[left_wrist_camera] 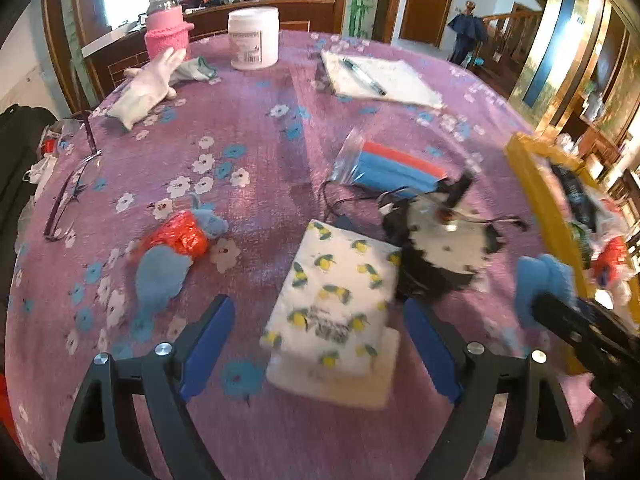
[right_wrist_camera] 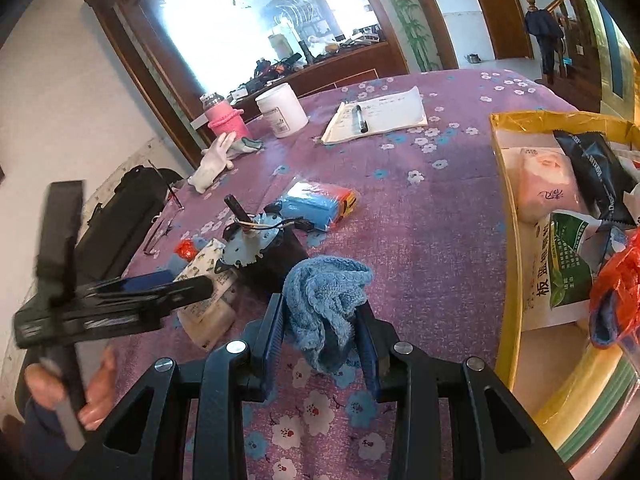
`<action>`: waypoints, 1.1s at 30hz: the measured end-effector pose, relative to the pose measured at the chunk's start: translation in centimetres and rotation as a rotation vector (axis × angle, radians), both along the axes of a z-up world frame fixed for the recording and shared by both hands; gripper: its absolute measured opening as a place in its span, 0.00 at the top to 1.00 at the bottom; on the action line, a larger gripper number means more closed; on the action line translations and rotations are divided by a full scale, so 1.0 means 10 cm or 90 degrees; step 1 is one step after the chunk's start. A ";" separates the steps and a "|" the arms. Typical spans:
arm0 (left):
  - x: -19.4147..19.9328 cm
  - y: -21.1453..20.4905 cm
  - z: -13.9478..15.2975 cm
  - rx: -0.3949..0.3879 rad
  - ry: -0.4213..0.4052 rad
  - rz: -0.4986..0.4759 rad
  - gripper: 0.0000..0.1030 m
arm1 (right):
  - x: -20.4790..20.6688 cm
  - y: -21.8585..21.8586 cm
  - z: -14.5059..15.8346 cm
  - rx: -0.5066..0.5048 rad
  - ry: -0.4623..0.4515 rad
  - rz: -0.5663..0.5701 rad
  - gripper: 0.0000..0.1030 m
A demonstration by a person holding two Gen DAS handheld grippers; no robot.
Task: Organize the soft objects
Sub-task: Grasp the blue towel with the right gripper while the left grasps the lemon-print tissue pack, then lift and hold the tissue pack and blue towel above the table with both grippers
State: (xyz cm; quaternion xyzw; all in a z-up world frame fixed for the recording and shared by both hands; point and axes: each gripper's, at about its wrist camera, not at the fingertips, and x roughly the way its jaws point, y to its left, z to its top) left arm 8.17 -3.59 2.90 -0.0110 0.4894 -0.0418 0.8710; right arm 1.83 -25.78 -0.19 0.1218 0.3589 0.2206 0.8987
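Blue cloth (right_wrist_camera: 326, 304) hides inside the right gripper (right_wrist_camera: 324, 332) jaws' grip; left gripper (left_wrist_camera: 316, 344) jaws gape around a half-blurred tissue pack (left_wrist_camera: 340, 300)

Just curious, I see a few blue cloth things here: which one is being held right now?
The crumpled blue towel, pinched in the right tool. The blue plush by the red wrapper lies untouched on the table.

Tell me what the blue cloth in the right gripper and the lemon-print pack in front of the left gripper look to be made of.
Blue cloth: looks like terry or knitted fabric, matte, with a looped nubby surface and limp folds between the right gripper pads.
Lemon-print pack: probably a tissue pack in thin printed plastic film, slightly glossy and crinkled, squashy corners; the contents are not visible. It lies between the open left gripper fingers.
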 end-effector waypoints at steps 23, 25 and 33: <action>-1.14 -0.40 -0.10 -0.047 -0.039 -0.049 0.50 | -0.36 0.24 -0.02 -0.078 0.026 0.068 0.65; -1.13 -0.40 -0.10 -0.055 -0.040 -0.053 0.50 | -0.50 0.25 -0.07 -0.091 0.039 0.075 0.65; -1.04 -0.46 -0.15 -0.041 -0.030 -0.058 0.49 | -0.60 0.28 -0.20 -0.126 0.040 0.083 0.61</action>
